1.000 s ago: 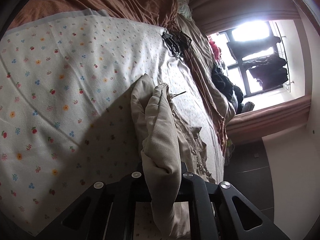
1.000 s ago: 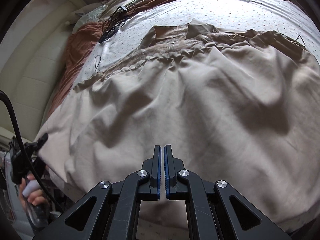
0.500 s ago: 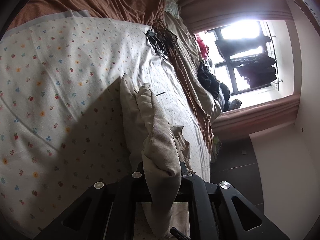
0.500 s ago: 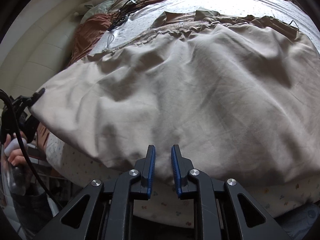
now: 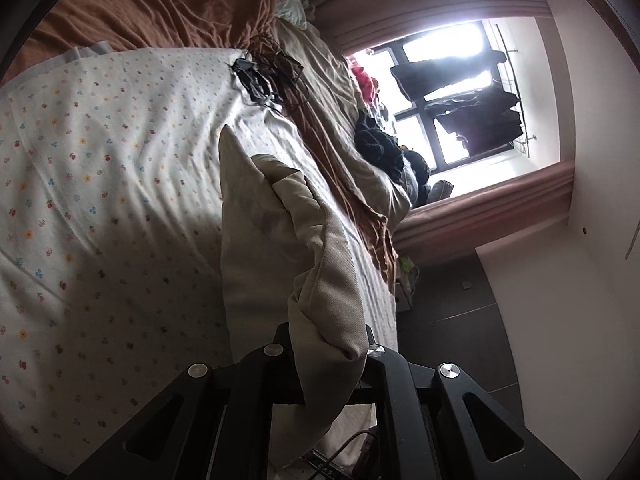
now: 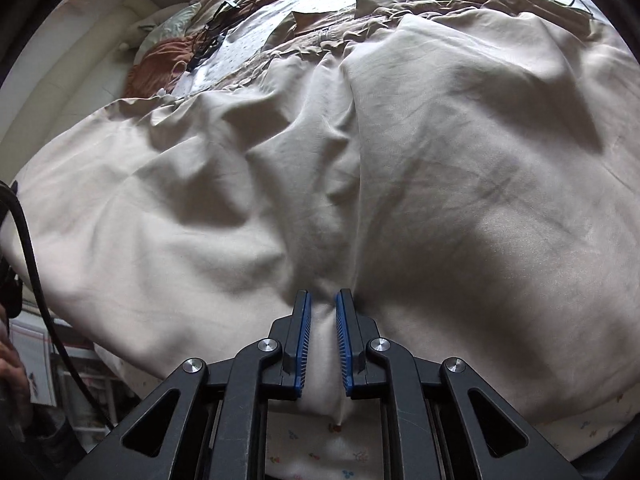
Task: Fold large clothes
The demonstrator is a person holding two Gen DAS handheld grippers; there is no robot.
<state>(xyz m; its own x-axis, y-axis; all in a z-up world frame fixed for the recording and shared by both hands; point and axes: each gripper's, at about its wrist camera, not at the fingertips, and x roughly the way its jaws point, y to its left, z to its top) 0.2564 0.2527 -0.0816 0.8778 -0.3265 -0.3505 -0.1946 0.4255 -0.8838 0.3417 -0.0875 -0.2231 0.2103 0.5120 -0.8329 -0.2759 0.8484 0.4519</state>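
Observation:
A large beige garment lies spread and creased over the flower-print bed sheet. My right gripper points down at its near edge. A ridge of the cloth fills the gap between the blue pads, and the jaws are closing on it. In the left wrist view, a bunched corner of the same beige garment hangs lifted above the sheet. My left gripper is shut on that corner, and the cloth hides its fingertips.
A brown blanket covers the bed's far end, with a black tangle of cords beside it. Dark clothes are piled by the bright window. Dark floor borders the bed. A black cable and a person's hand are at left.
My left gripper has risen with the beige corner and swung toward the window. My right gripper parted its jaws, sank to the garment's near edge and now has a ridge of cloth between its pads.

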